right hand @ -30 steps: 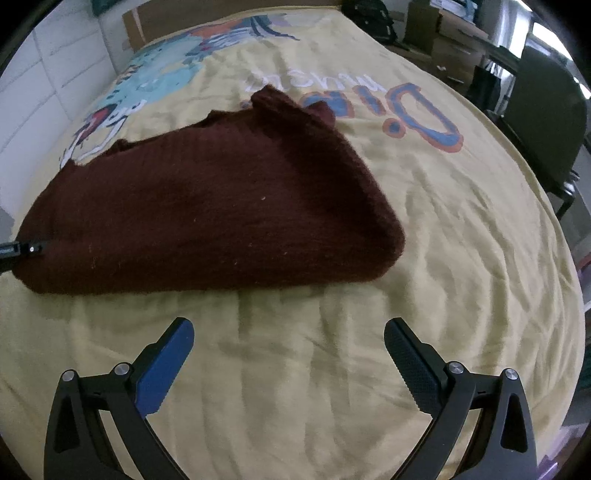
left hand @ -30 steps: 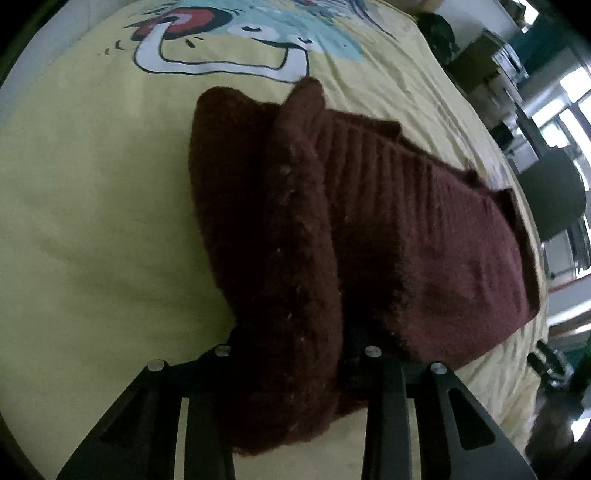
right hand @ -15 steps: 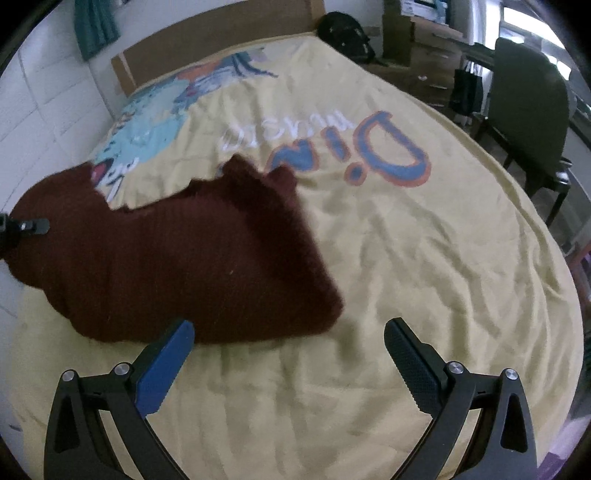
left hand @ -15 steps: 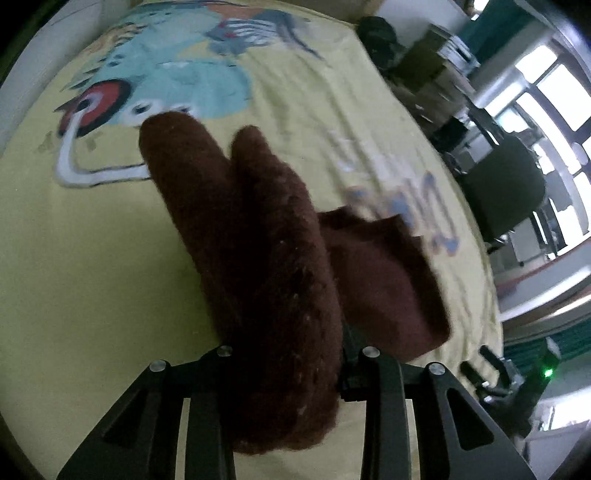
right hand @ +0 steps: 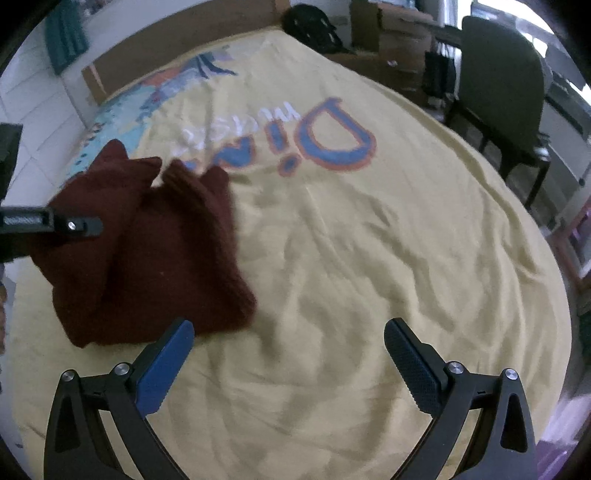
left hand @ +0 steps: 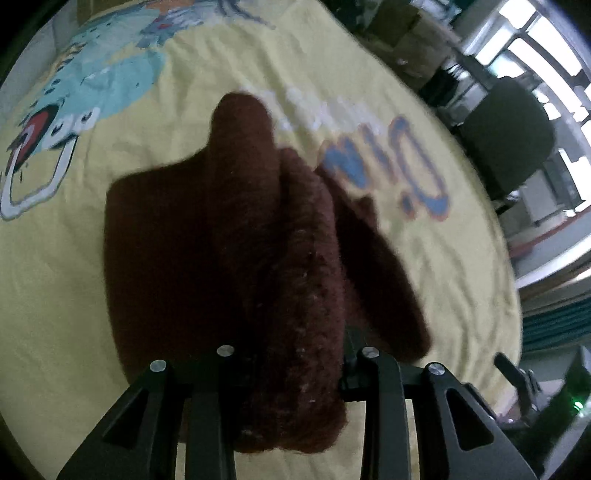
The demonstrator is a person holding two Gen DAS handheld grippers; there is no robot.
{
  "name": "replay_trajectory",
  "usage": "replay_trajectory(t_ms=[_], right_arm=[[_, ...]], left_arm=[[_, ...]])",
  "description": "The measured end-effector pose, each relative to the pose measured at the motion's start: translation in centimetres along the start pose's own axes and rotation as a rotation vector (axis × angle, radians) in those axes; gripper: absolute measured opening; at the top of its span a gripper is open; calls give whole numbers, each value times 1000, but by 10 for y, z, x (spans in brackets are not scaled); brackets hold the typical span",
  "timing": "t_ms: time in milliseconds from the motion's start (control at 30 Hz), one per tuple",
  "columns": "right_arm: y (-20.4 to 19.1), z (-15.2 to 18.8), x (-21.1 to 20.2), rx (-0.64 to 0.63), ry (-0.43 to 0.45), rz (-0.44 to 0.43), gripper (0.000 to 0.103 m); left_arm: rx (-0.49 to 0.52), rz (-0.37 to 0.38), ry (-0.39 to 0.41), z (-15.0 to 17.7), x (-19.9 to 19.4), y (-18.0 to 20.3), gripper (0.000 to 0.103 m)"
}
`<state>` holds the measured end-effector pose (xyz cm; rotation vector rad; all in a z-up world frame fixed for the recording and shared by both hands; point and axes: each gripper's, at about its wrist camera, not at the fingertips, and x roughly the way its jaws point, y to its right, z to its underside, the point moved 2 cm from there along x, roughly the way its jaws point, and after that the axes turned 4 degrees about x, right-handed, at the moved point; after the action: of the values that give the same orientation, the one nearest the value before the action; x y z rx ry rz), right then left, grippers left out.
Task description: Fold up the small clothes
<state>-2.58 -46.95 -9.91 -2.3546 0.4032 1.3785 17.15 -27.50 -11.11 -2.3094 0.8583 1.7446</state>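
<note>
A dark maroon knitted sweater (left hand: 229, 236) lies on the yellow printed bedspread (left hand: 74, 288). My left gripper (left hand: 291, 362) is shut on a thick bunched fold of it, which hides the fingertips. The held fold is lifted over the rest of the garment. In the right wrist view the sweater (right hand: 155, 251) sits doubled over at the left, with the left gripper's finger (right hand: 74, 225) reaching into it from the left edge. My right gripper (right hand: 288, 343) hangs open above bare bedspread, just right of the sweater's near corner, with nothing between its fingers.
The bedspread (right hand: 369, 258) carries a blue and orange lettered print and a cartoon figure. A wooden headboard (right hand: 177, 48) is at the far end. A dark chair (right hand: 498, 85) and cluttered furniture stand beyond the bed's right side. A black bag (right hand: 314, 22) sits at the far corner.
My left gripper has carried the held sweater edge across to the right, folding the spread-out garment over into a narrower bundle. The right gripper has drawn back a little and stayed open.
</note>
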Motion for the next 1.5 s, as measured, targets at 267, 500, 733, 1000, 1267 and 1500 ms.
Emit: replay_trajectory(t_ms=[267, 500, 733, 1000, 1267, 1500], right_arm=[[12, 12, 13, 24, -41, 6, 103], [10, 13, 11, 17, -44, 5, 103], [-5, 12, 3, -21, -41, -14, 103], [-50, -16, -17, -120, -8, -71, 103], [-121, -83, -24, -218, -51, -149, 102], [-194, -118, 17, -311, -205, -151, 81]], left_arm=[[11, -64, -41, -4, 25, 12, 44], [19, -44, -3, -4, 2, 8, 99], [8, 14, 38, -5, -37, -4, 102], [-92, -1, 100, 3, -88, -69, 102], [-139, -89, 79, 57, -91, -140, 102], [-205, -70, 32, 107, -73, -167, 102]])
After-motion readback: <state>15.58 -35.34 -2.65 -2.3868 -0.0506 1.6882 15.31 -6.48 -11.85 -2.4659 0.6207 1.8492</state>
